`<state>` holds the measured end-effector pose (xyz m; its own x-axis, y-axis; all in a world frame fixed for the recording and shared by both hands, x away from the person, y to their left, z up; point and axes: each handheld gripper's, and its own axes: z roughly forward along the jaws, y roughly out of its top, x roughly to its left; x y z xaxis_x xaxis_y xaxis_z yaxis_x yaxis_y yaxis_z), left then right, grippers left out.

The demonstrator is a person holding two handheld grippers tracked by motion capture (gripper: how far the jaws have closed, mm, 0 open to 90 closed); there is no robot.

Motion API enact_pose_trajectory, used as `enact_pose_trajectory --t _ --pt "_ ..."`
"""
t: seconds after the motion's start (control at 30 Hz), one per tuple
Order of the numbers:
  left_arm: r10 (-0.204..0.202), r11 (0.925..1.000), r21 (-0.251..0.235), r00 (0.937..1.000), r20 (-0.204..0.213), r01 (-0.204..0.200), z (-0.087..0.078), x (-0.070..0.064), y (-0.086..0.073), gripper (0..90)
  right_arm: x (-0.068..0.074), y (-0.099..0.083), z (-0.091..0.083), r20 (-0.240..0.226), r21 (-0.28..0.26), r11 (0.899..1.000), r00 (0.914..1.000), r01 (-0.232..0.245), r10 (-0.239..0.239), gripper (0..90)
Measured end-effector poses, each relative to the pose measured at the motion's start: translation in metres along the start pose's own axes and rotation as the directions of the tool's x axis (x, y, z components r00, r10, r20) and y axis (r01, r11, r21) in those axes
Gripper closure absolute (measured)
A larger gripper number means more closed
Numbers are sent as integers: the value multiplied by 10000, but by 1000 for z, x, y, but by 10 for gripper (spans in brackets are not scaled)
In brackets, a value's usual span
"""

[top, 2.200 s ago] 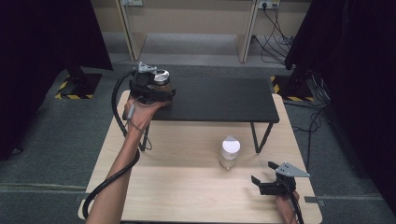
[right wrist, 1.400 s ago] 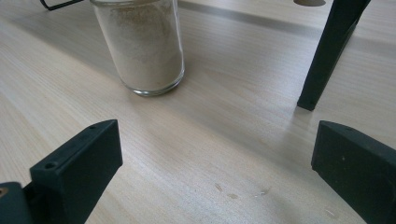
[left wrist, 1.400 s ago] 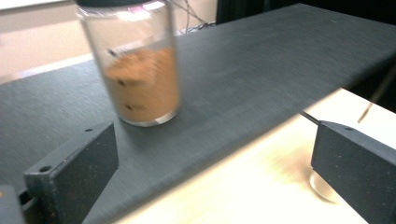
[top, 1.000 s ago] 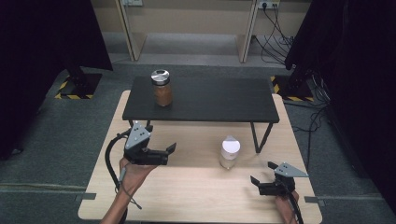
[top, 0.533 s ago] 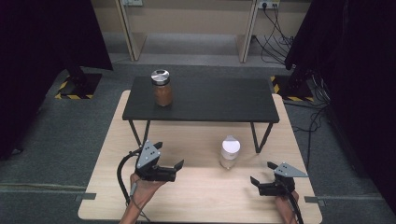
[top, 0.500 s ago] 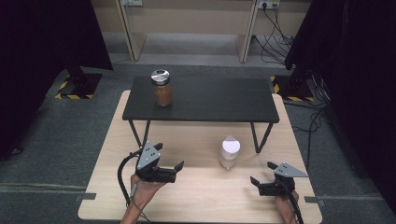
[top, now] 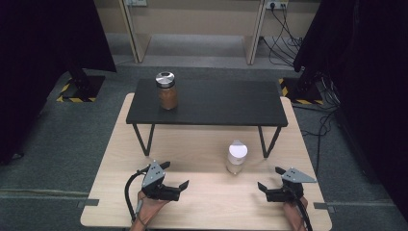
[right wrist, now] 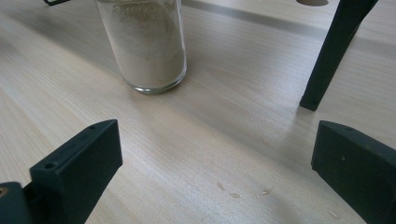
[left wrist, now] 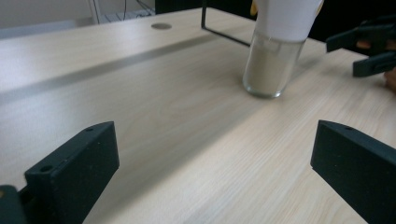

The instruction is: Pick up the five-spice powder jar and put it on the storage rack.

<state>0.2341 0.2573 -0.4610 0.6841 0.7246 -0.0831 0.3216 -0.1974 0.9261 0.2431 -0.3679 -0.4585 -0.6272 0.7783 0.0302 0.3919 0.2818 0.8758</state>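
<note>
A glass jar of brown powder with a silver lid (top: pixel 166 90) stands upright on the left part of the black raised shelf (top: pixel 216 103). A second jar with pale powder and a white lid (top: pixel 236 157) stands on the wooden table (top: pixel 207 202) in front of the shelf; its glass body is close in the left gripper view (left wrist: pixel 272 63) and the right gripper view (right wrist: pixel 145 42). My left gripper (top: pixel 177 186) rests low near the table's front left, open and empty. My right gripper (top: pixel 268 186) sits at the front right, open and empty, jaws toward the pale jar.
The shelf's thin black legs (top: pixel 265 142) stand on the table behind the pale jar; one leg (right wrist: pixel 334 53) is near in the right gripper view. Dark curtains hang left and right. Cables (top: pixel 288 21) lie on the grey floor beyond the table.
My left gripper let go of the brown jar on the shelf and drew back to the table's front left, open. The right gripper has stayed put.
</note>
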Motion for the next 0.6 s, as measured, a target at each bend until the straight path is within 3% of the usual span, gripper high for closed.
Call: enact_pose_trajectory --t 0.13,0.6 --pt "101 9999 82 9999 -45 -101 3 0 -11 0 0 0 0 17 13 10000 10000 8 -8 20" --pt "578 9976 402 9969 -535 -557 6 -7 -16 0 1 1 1 16 60 10000 10000 48 -48 20"
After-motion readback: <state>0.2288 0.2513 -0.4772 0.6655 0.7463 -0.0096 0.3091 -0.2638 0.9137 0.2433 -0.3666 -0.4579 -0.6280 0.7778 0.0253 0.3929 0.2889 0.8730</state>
